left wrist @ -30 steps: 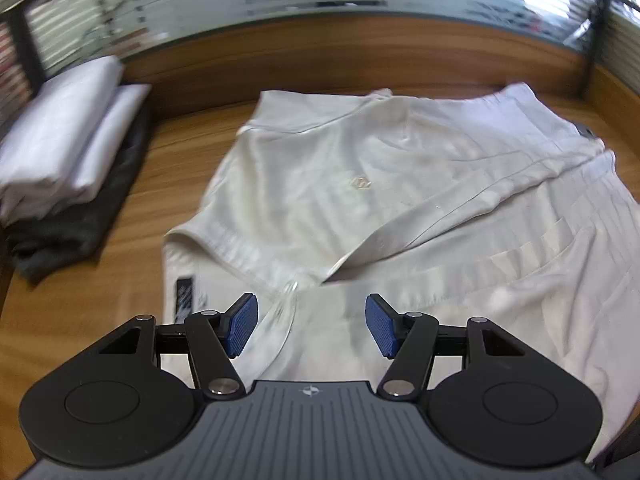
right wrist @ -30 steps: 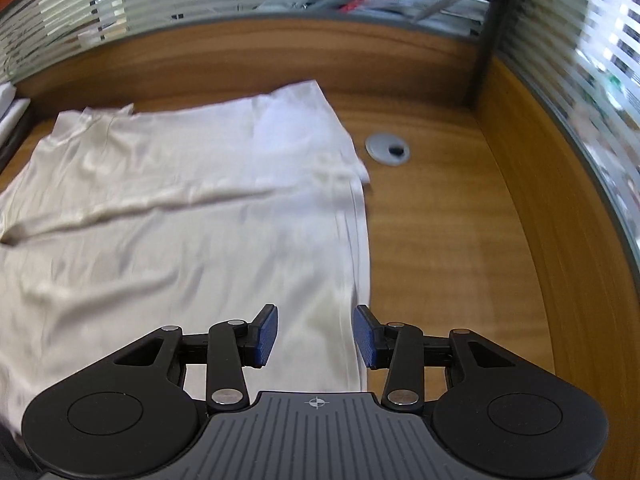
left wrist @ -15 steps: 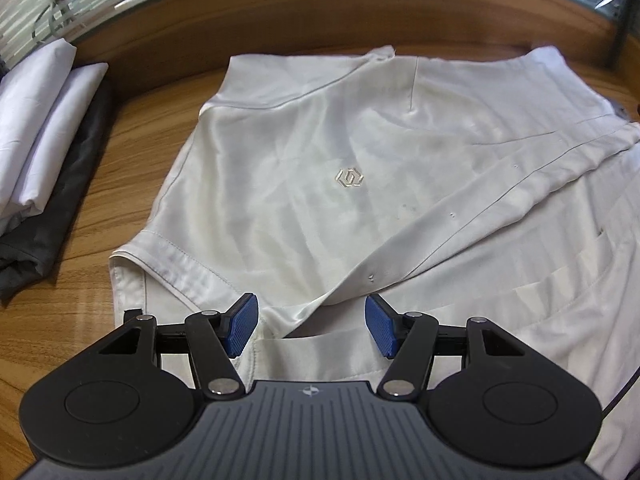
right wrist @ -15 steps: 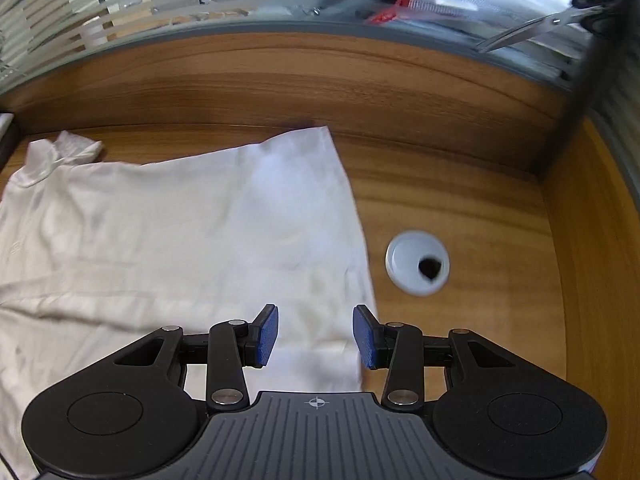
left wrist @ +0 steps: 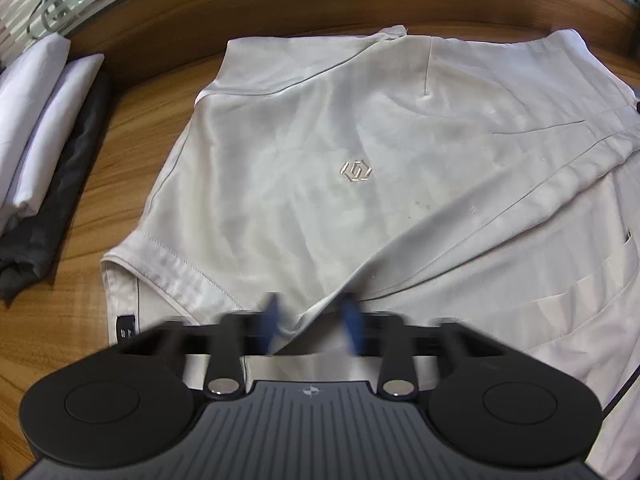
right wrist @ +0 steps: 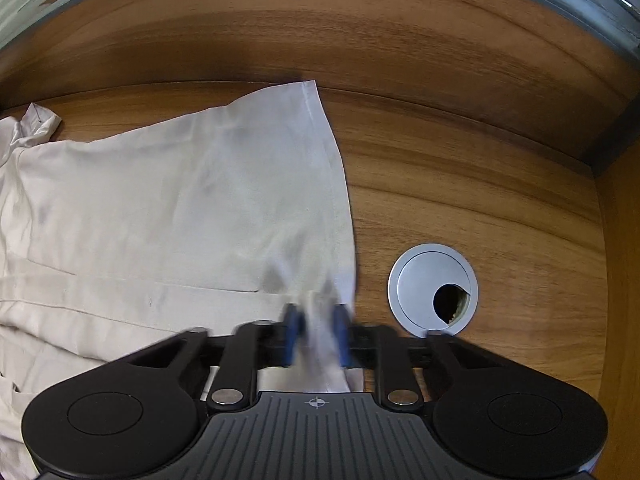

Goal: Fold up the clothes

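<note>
Even daylight falls from the windows behind my counter [left wrist: 132,184], with soft shadows only. Both fisheye views bow hard at the edges. My left gripper [left wrist: 312,326] and right gripper [right wrist: 316,334] smear with motion blur; the shirt [left wrist: 320,152] stays sharp.

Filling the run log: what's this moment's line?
fold clothes | left gripper closing at shirt collar | right gripper closing on hem | both blurred
</note>
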A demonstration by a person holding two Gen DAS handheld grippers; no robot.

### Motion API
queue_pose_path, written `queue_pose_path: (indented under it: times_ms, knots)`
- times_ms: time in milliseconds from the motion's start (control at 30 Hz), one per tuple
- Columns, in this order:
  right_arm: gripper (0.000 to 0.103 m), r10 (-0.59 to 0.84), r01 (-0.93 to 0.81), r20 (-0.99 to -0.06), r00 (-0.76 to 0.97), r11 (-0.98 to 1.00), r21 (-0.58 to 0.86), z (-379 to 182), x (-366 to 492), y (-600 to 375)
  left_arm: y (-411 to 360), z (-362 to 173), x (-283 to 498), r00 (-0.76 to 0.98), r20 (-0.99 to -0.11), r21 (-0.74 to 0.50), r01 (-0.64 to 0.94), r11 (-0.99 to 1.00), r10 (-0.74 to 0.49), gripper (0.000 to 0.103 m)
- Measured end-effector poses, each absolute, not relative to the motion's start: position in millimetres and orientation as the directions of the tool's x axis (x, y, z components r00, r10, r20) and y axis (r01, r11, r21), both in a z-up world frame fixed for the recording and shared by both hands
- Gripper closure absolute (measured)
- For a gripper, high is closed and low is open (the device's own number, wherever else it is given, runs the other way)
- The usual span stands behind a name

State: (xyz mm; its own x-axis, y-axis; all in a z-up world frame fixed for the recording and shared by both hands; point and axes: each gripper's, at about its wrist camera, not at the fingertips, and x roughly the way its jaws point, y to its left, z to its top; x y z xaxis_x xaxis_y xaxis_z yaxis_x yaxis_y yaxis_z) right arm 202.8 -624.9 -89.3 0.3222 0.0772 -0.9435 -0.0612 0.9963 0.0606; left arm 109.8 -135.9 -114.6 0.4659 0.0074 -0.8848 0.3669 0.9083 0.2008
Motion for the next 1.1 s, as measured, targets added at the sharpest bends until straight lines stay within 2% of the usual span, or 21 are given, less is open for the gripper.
queue_pose_path:
  times_ms: [33, 133, 333, 467, 700, 867, 1100]
  knots:
    - [0.095, 0.08, -0.057, -0.942, 0.326, 0.996, 0.065, -87.7, 202.1, -624.7, -135.4, -112.5, 110.3, 0.476, -0.879, 0.203, 0.366, 0.908, 0.005, 0.094]
    - [0.096, 0.077, -0.052, -0.923, 0.378, 0.997, 0.061, -70.4, 196.3, -621.6, -132.5, -101.5, 111.4, 0.527, -0.85, 0.22, 0.353, 0.909, 0.001, 0.099]
    - [0.096, 0.089, -0.039, -0.837, 0.541, 0.996, 0.08, -23.5, 154.0, -615.7, -118.4, -71.3, 113.7, 0.612, -0.791, 0.252, 0.333, 0.909, -0.004, 0.1]
    - [0.096, 0.065, -0.017, -0.797, 0.601, 0.998, 0.068, -16.7, 113.1, -617.2, -111.8, -63.9, 104.0, 0.613, -0.79, 0.272, 0.383, 0.883, -0.023, 0.1]
    - [0.094, 0.034, -0.031, -0.834, 0.551, 0.999, 0.021, -48.9, 59.6, -600.8, -115.2, -92.5, 71.4, 0.548, -0.836, 0.304, 0.507, 0.806, -0.029, 0.099]
    - [0.088, 0.0, -0.01, -0.859, 0.512, 1.0, -0.007, -54.1, 46.0, -597.7, -108.6, -104.7, 58.7, 0.514, -0.857, 0.291, 0.526, 0.799, -0.026, 0.096]
    - [0.086, -0.032, 0.016, -0.874, 0.485, 0.999, -0.028, -54.5, 33.0, -592.8, -100.2, -105.3, 56.3, 0.501, -0.865, 0.276, 0.499, 0.821, -0.013, 0.096]
